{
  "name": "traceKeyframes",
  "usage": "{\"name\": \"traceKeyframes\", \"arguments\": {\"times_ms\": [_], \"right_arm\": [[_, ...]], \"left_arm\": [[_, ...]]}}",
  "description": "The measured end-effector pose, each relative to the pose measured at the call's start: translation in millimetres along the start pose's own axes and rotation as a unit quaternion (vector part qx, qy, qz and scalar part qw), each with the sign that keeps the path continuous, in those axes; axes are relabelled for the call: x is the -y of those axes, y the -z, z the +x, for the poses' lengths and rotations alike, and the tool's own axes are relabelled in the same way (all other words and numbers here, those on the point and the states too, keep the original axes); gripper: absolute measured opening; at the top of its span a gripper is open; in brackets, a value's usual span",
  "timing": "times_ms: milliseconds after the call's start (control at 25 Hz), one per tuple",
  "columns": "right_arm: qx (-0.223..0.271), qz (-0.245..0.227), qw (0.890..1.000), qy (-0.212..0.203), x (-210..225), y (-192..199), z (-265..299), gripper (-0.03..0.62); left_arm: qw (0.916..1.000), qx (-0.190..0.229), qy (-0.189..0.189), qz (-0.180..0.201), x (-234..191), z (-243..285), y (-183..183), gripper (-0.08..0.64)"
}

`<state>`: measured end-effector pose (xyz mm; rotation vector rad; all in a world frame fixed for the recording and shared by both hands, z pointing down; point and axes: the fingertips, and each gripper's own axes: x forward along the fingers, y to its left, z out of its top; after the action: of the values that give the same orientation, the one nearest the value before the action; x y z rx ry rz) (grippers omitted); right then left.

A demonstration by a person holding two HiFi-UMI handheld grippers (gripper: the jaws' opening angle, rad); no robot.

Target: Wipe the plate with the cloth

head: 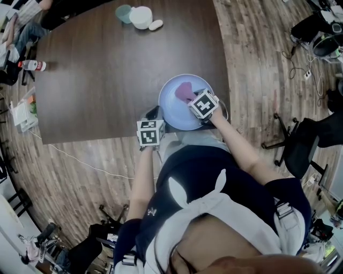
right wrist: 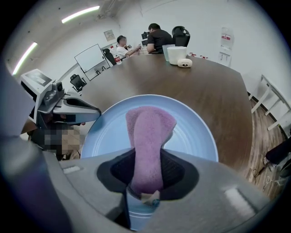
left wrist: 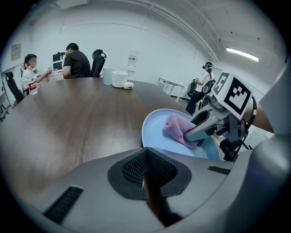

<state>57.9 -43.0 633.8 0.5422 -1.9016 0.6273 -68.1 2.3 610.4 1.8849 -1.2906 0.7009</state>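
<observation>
While the right gripper clamps a soft, folded purple cloth against the round, smooth pale-blue plate, the left gripper sits closed and empty over the dark wood-grain bench.

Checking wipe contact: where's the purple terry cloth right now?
In the right gripper view the purple terry cloth is pinched in the right gripper, lying on the middle of the round pale-blue plate.

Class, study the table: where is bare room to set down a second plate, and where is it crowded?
Free: the wide middle of the table, between the cup and bowl at the far edge and the plate near the person; also left of the plate. Crowded: the plate itself, with the cloth, right gripper and left gripper.
</observation>
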Motion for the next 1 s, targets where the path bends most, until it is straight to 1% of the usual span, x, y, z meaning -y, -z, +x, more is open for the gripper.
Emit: {"name": "traceKeyframes", "arguments": {"times_ms": [160, 280, 360, 440, 480, 560, 640, 680, 760, 840, 1000], "right_arm": [[0.003, -0.02, 1.0, -0.013, -16, 1, 3, 0.135], [0.018, -0.03, 0.999, -0.028, -27, -1, 5, 0.152], [0.045, -0.022, 0.998, -0.039, -31, -6, 2, 0.184], [0.07, -0.004, 0.997, -0.046, -31, -9, -3, 0.22], [0.083, -0.004, 0.996, -0.044, -31, -11, -8, 0.25], [0.122, -0.023, 0.992, -0.032, -31, -21, -22, 0.261], [0.176, -0.035, 0.984, -0.021, -33, -33, -42, 0.259], [0.207, -0.034, 0.978, -0.023, -36, -40, -53, 0.258], [0.263, -0.03, 0.963, -0.042, -47, -51, -77, 0.252], [0.306, -0.034, 0.95, -0.055, -60, -59, -100, 0.242], [0.374, -0.059, 0.925, -0.031, -76, -66, -146, 0.031]], "left_arm": [[0.9999, 0.009, -0.009, 0.001, -4, 1, 2, 0.006], [0.9999, 0.005, -0.009, 0.0, -3, 0, 2, 0.006], [0.9999, 0.004, -0.011, 0.001, -3, -1, 0, 0.006], [0.9998, 0.015, -0.015, 0.002, -3, -5, -4, 0.006], [0.9995, 0.025, -0.017, 0.001, -4, -8, -8, 0.006], [0.9986, 0.05, -0.019, 0.0, -1, -17, -20, 0.006], [0.9971, 0.075, -0.013, 0.004, 8, -29, -33, 0.006], [0.9962, 0.086, -0.01, 0.008, 14, -36, -40, 0.006], [0.994, 0.108, -0.003, 0.019, 28, -49, -52, 0.006], [0.9912, 0.129, 0.006, 0.03, 43, -62, -61, 0.006], [0.9839, 0.173, 0.022, 0.039, 74, -89, -76, 0.006]]}}
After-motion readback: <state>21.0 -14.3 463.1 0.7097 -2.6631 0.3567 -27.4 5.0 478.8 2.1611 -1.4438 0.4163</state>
